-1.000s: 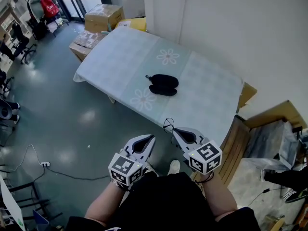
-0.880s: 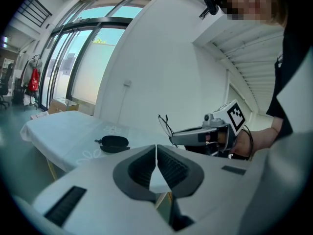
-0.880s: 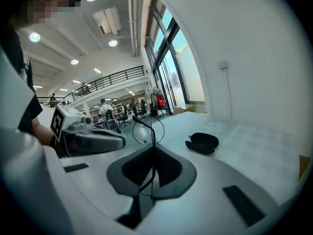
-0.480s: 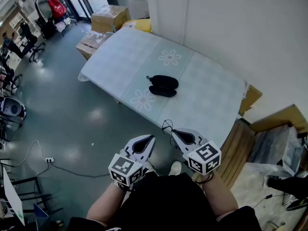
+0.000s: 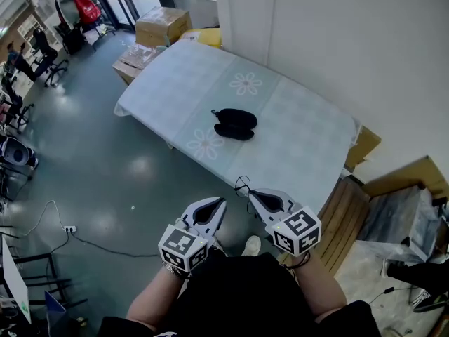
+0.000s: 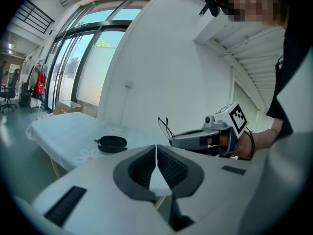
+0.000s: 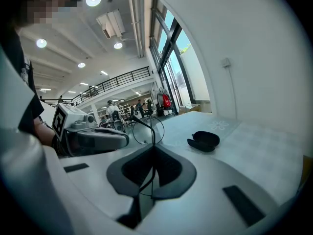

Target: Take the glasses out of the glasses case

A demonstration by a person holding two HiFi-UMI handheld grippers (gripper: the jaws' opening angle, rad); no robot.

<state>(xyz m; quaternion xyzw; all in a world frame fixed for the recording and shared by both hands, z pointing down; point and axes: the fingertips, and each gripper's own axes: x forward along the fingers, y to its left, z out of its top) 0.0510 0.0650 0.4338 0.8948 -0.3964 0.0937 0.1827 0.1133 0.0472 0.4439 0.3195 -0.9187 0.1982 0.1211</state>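
The black glasses case (image 5: 234, 124) lies open on the pale tablecloth (image 5: 295, 146), also seen as the case (image 6: 111, 143) and the case (image 7: 204, 140) in the gripper views. Both grippers are held close to the person's body, well short of the table. My right gripper (image 5: 251, 195) is shut on thin wire-rimmed glasses (image 5: 243, 185), which stick up from its tips; the glasses (image 7: 146, 129) show a round lens past my right gripper (image 7: 153, 147). My left gripper (image 5: 219, 203) is shut with nothing in it, its jaws meeting at the tip (image 6: 156, 147).
Cardboard boxes (image 5: 161, 23) stand beyond the table's far end. A wooden pallet (image 5: 347, 209) lies at the right near a white wall. A cable with a power strip (image 5: 63, 237) runs over the grey floor at the left. Office chairs (image 5: 14, 83) stand at far left.
The head view has drifted slightly, so the table and case sit a little differently in frame. Both grippers keep their places, the right one still holding the glasses.
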